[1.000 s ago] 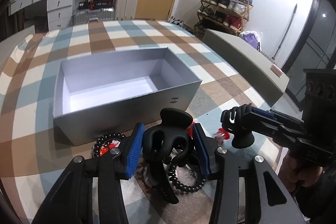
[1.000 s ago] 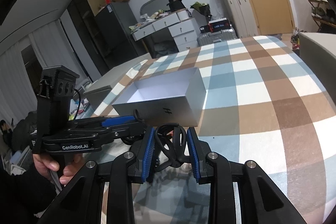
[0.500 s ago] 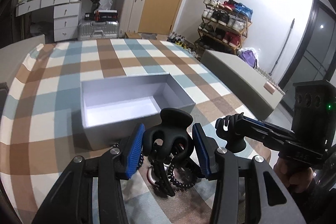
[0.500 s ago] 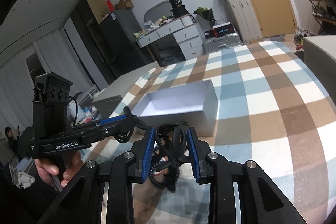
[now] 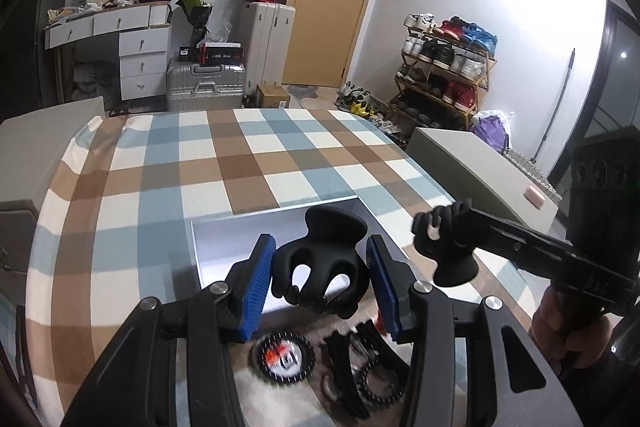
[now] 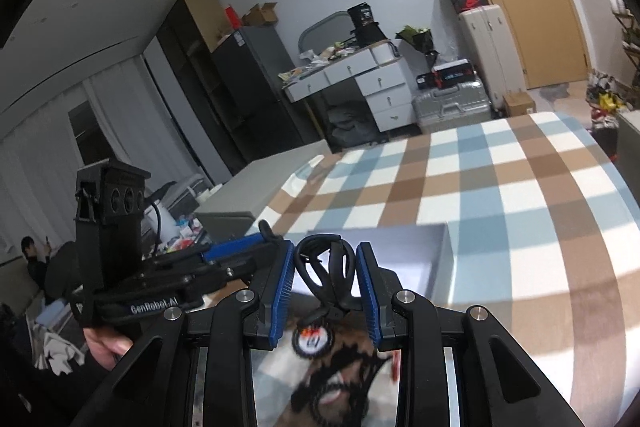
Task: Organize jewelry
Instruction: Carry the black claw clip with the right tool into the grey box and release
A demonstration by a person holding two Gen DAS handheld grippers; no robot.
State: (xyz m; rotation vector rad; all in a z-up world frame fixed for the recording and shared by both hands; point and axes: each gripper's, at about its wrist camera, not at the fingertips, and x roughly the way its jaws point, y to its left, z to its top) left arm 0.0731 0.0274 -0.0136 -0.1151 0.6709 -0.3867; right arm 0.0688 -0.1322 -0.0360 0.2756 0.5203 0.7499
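Observation:
A black claw hair clip (image 5: 320, 269) is clamped between the blue pads (image 5: 258, 281) of my left gripper (image 5: 320, 261), held in the air over the near end of the open grey box (image 5: 224, 255). My right gripper (image 6: 326, 267) is shut on a second black claw clip (image 6: 328, 273), also lifted above the table. In the left wrist view that second clip (image 5: 446, 243) hangs to the right of the box. Black beaded bracelets (image 5: 284, 355) and a black bead coil (image 5: 362, 379) lie on the checked cloth below both grippers, blurred.
The checked tablecloth (image 5: 248, 163) stretches beyond the box. A grey bench (image 5: 472, 167) flanks the table's right side, another (image 6: 256, 183) its left. A hand (image 5: 568, 327) grips the right tool. A person (image 6: 34, 263) sits far left in the room.
Both grippers have risen with their clips. The box and the bracelets have dropped lower in both views, and more of the room shows above the table.

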